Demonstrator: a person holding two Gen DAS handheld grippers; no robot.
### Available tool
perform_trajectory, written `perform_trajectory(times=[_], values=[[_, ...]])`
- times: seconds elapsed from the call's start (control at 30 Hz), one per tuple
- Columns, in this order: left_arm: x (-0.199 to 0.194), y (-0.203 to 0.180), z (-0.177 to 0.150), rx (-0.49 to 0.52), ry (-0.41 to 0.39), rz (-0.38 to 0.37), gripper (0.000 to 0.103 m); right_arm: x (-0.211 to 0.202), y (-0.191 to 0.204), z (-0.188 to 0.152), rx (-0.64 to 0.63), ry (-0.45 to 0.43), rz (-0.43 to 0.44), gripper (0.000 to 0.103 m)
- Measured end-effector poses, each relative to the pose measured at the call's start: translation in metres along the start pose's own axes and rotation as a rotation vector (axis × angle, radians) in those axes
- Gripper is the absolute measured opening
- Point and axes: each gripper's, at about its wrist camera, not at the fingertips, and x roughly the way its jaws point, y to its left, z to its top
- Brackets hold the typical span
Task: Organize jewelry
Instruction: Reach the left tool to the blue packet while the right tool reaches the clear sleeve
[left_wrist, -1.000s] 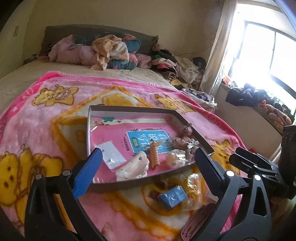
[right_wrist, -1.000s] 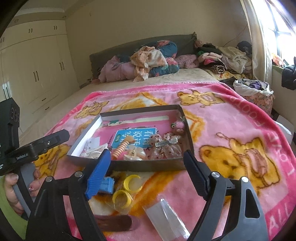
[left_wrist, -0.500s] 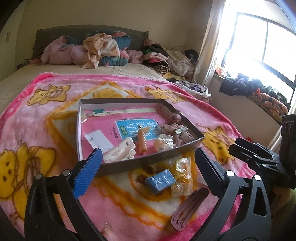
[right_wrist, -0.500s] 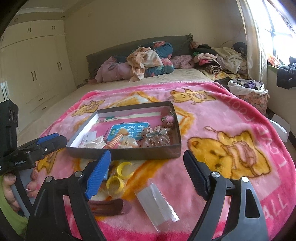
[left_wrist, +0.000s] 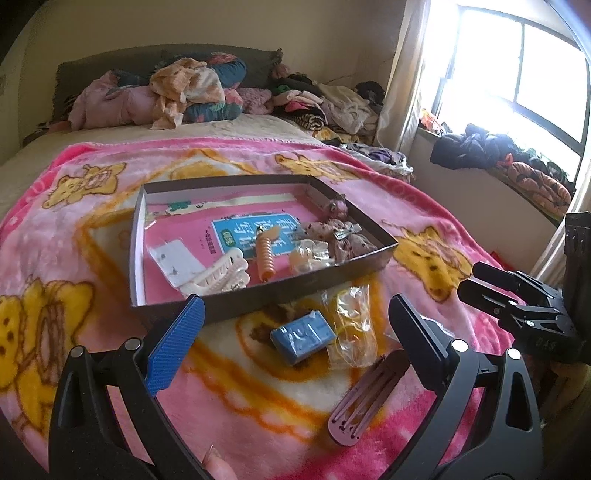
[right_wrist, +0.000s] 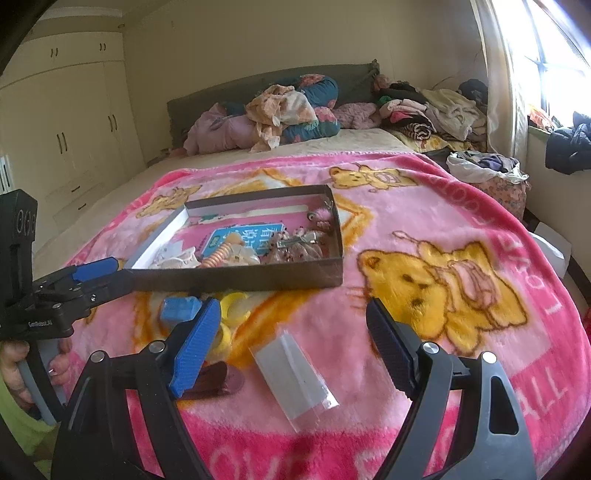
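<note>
On the pink blanket (left_wrist: 92, 229), a shallow cardboard tray (left_wrist: 236, 306) already holds hair clips and small trinkets, while several pieces lie loose just in front of its near wall. Both tongs stand wide with nothing between their pads: the left gripper (left_wrist: 295, 343) hangs over the loose pile, and the right gripper (right_wrist: 291, 341) hangs over a flat clear sleeve (right_wrist: 295, 376).

The loose items all look light. The small blue box (left_wrist: 302, 335) seems stiff and square, so a pinch across its 2 long sides should hold. The clear bag of yellow bands (left_wrist: 351, 325) is soft, crinkly and probably slippery; taking a fold of film near its top edge looks safer than squeezing the contents. The mauve snap clip (left_wrist: 365, 400) lies flat and thin on the plush pile, which makes its edges hard to get under; a grip across its narrow width near the rounded end seems best. The sleeve is floppy and nearly flat, so it may slide or buckle.

Inside the tray, a white claw clip (left_wrist: 218, 275) and an orange spiral clip (left_wrist: 266, 258) look rigid plastic.

The tray floor carries a blue label (left_wrist: 251, 236) with large white Chinese characters, too distorted to read surely. The left tool's body, seen from the right wrist, bears small white lettering that is not clearly legible.
</note>
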Motion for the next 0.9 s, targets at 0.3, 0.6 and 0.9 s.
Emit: perform_trajectory(times=[0.3,0.6,0.9], values=[[0.012,-0.006,-0.009,0.022,0.038,-0.002,0.091,0.007,0.000,-0.013,-0.010,0.040,-0.021,0.078],[0.028,-0.008,-0.017,0.035,0.083,0.008,0.091,0.022,0.003,-0.026,-0.035,0.118,-0.043,0.078],[0.043,-0.005,-0.023,0.032,0.120,0.022,0.090,0.040,0.005,-0.033,-0.062,0.199,-0.069,0.078]])
